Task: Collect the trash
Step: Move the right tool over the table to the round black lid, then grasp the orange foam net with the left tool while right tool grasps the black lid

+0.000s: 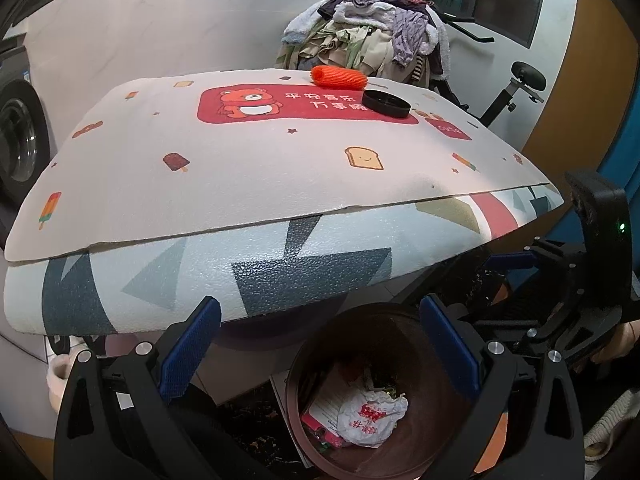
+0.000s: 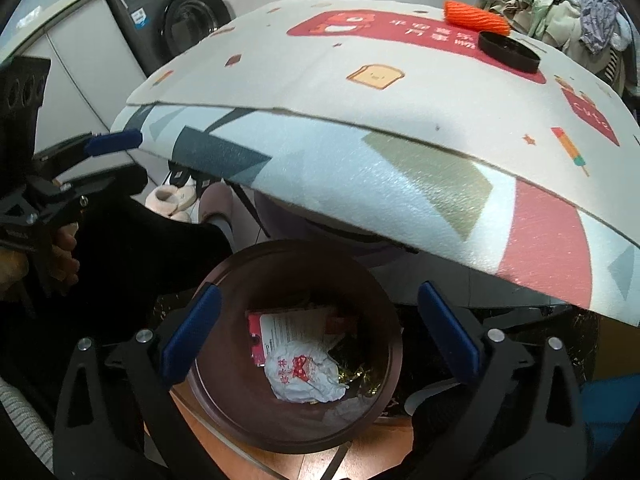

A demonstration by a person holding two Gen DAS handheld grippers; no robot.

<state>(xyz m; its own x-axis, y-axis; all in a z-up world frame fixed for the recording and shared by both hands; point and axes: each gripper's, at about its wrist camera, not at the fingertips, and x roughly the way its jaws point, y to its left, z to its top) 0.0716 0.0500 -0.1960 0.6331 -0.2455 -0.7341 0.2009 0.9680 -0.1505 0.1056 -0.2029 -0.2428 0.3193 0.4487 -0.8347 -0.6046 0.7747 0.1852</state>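
Left gripper (image 1: 320, 344) was spread wide, blue pads (image 1: 188, 350) well apart and holding nothing, poised above the near rim of the brown bin (image 1: 298, 404). Right gripper (image 2: 320, 336) was likewise spread and empty, its pads (image 2: 190, 338) straddling the bin (image 2: 384, 364) from above. Each gripper showed at the edge of the other's view, on opposite sides of the bin. Inside the bin lay a crumpled white wrapper with red print (image 2: 306, 374), resting partly over a pink-edged printed card (image 2: 280, 332), with bits of shiny gold foil (image 2: 354, 374) just beside the wrapper. The bin stood on the floor, partly under the near edge of the table (image 2: 360, 184), which carried a geometric-patterned cover and, on top, a pale mat with bear and toast prints (image 1: 240, 168). On the far side of the table from the bin sat an orange foam net sleeve (image 1: 339, 77) and, just beside it, a black round lid (image 1: 386, 103). Beyond the table, a heap of clothes (image 1: 368, 36). Left of the table, a front-loading washing machine (image 2: 176, 20); near the bin on the floor, fluffy slippers (image 2: 172, 200).
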